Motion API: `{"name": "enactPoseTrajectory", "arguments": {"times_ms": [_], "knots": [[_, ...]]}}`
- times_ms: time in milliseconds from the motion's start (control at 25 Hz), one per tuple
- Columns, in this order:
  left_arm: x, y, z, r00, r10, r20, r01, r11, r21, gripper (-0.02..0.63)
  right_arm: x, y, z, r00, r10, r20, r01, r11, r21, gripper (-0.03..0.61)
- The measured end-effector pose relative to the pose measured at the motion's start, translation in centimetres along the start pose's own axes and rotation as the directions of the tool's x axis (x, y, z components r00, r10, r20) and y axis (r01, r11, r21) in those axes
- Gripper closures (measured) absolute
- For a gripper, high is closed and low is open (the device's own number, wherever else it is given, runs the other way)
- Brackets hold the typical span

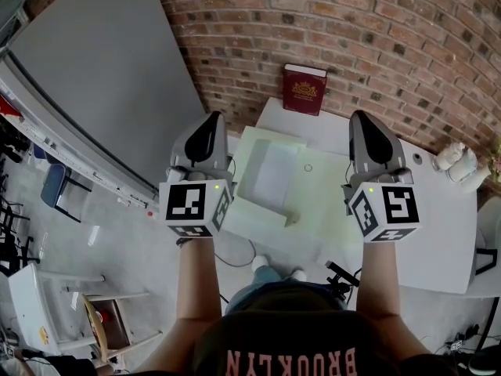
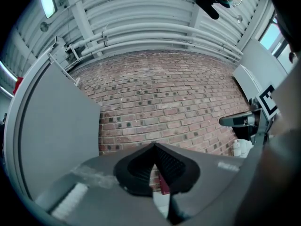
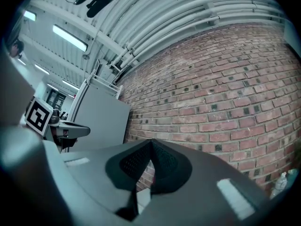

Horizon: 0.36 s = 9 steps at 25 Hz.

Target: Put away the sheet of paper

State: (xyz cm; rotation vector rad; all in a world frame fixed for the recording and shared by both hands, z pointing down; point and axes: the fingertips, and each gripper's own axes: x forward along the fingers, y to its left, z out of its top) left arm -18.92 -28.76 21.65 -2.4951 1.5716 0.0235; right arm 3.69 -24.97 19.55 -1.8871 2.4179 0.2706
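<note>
A white sheet of paper lies in the left half of an open pale green folder on the white table. My left gripper hangs above the folder's left edge and my right gripper above its right edge, both held about level and pointing at the brick wall. In the left gripper view the black fingertips meet with nothing between them. The right gripper view shows the same: its tips touch and hold nothing. Neither gripper touches the paper.
A dark red book stands against the brick wall at the table's far edge. White bottles sit at the table's right end. A grey panel stands to the left, with chairs on the floor below it.
</note>
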Motion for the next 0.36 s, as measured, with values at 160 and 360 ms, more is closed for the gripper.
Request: {"name": "enactPoseTrajectory", "arguments": {"times_ms": [160,360], "knots": [[0.26,-0.2,0.0,1.0,-0.007,0.002,0.007,1.0,-0.004,0.614,0.15,-0.11,0.09,1.0,-0.003,-0.002,0.003,1.0,-0.008,0.578],[0.38,-0.24,0.07,1.0,-0.012,0.004,0.012,1.0,-0.005,0.614,0.17,0.09,-0.23,1.0,0.006,-0.014,-0.006,1.0,-0.013,0.578]]}}
